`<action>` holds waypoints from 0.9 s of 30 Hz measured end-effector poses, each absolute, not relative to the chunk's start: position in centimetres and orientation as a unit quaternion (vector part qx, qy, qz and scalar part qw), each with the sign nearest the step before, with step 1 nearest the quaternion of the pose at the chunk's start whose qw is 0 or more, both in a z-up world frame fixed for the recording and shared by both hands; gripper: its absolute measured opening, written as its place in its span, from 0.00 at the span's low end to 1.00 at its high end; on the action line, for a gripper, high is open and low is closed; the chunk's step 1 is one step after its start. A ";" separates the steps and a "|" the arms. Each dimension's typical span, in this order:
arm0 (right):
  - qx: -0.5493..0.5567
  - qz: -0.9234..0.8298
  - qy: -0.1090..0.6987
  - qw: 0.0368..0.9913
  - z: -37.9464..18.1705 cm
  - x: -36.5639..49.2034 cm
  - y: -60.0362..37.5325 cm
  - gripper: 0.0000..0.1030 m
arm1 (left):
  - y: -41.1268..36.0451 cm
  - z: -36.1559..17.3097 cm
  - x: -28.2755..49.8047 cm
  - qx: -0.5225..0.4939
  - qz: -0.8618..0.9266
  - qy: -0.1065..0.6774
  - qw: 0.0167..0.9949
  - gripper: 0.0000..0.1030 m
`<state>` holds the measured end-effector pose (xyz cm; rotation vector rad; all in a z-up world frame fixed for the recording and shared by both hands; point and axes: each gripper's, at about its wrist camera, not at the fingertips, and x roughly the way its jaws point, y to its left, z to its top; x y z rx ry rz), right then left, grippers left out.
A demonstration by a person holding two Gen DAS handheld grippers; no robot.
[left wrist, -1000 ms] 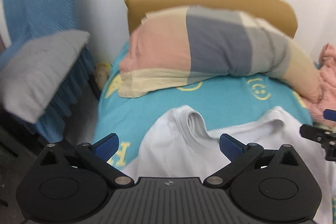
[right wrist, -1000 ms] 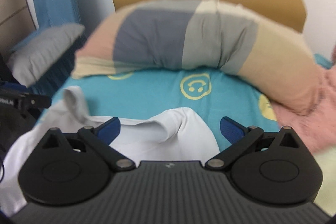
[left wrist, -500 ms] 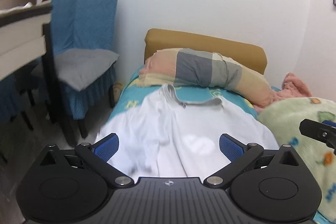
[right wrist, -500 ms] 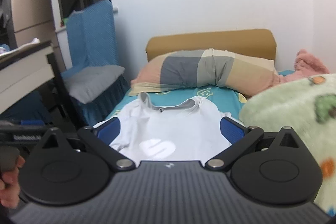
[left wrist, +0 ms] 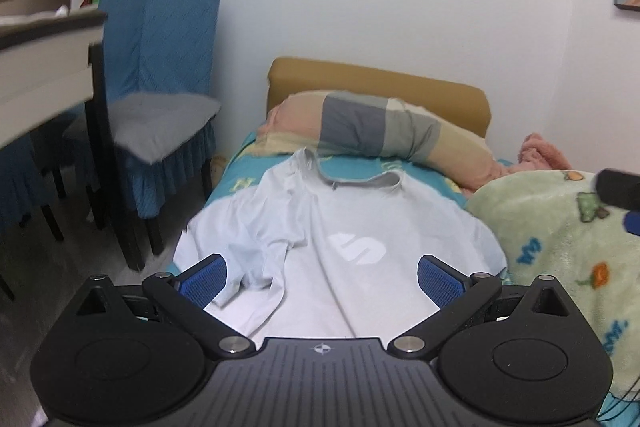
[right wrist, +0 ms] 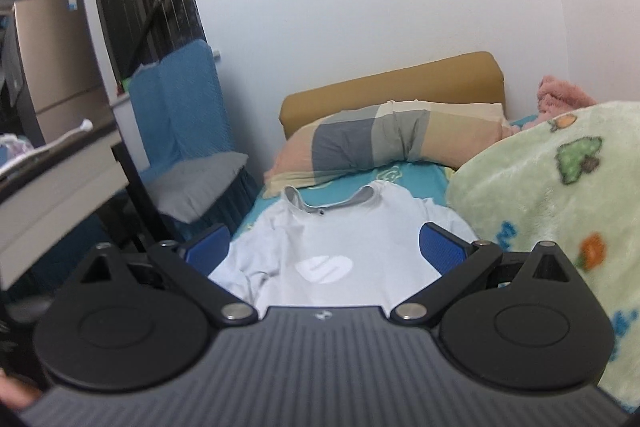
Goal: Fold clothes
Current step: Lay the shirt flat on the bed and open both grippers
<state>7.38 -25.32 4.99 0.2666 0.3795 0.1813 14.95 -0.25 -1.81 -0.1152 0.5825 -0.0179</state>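
A pale blue-white t-shirt (left wrist: 352, 227) with a grey collar and a white logo lies spread on the teal bed sheet, collar toward the pillow; its left sleeve is rumpled. It also shows in the right wrist view (right wrist: 340, 243). My left gripper (left wrist: 322, 281) is open and empty, held back above the shirt's lower part. My right gripper (right wrist: 326, 251) is open and empty, also pulled back over the shirt's lower part. A dark part of the right gripper (left wrist: 616, 189) shows at the right edge of the left wrist view.
A patchwork pillow (left wrist: 380, 131) lies against the tan headboard (left wrist: 376, 83). A green fleece blanket (left wrist: 560, 247) is heaped on the bed's right side, a pink one (left wrist: 540, 151) behind it. A blue-covered chair (left wrist: 160, 87) and a table (left wrist: 44, 59) stand left of the bed.
Both grippers have pulled back from the shirt's collar near the pillow toward the foot of the bed. The shirt now lies spread out flat. Both stayed open.
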 end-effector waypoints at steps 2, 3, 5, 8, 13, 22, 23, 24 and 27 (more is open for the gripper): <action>0.137 0.085 0.183 0.970 4.0 7.2 -25.1 1.00 | 0.9 -2.9 15.4 -0.074 -0.002 0.304 0.950 0.98; 0.141 0.084 0.183 0.969 3.3 7.1 -25.1 1.00 | 1.5 -3.4 15.7 -0.082 0.000 0.312 0.947 0.97; 0.152 0.079 0.183 0.968 1.7 7.0 -25.3 1.00 | 2.7 -4.3 16.2 -0.094 0.009 0.325 0.941 0.97; 0.162 0.072 0.192 0.965 -0.6 7.5 -25.9 1.00 | 5.4 -5.7 17.7 -0.147 0.025 0.350 0.925 0.97; 0.186 0.063 0.212 0.957 -3.3 9.2 -27.1 1.00 | 11.2 -9.0 21.7 -0.246 0.079 0.374 0.891 0.92; 0.227 0.056 0.244 0.941 -7.5 13.5 -28.2 1.00 | 17.6 -15.6 29.1 -0.364 0.130 0.361 0.848 0.80; 0.228 0.055 0.250 0.940 -8.0 13.9 -28.2 1.00 | 17.6 -16.2 30.0 -0.367 0.130 0.359 0.848 0.79; 0.228 0.053 0.255 0.938 -8.5 14.3 -28.3 1.00 | 17.5 -16.6 31.0 -0.363 0.132 0.355 0.851 0.79; 0.224 0.049 0.266 0.937 -9.9 15.4 -28.2 1.00 | 17.3 -17.1 33.7 -0.331 0.132 0.345 0.869 0.69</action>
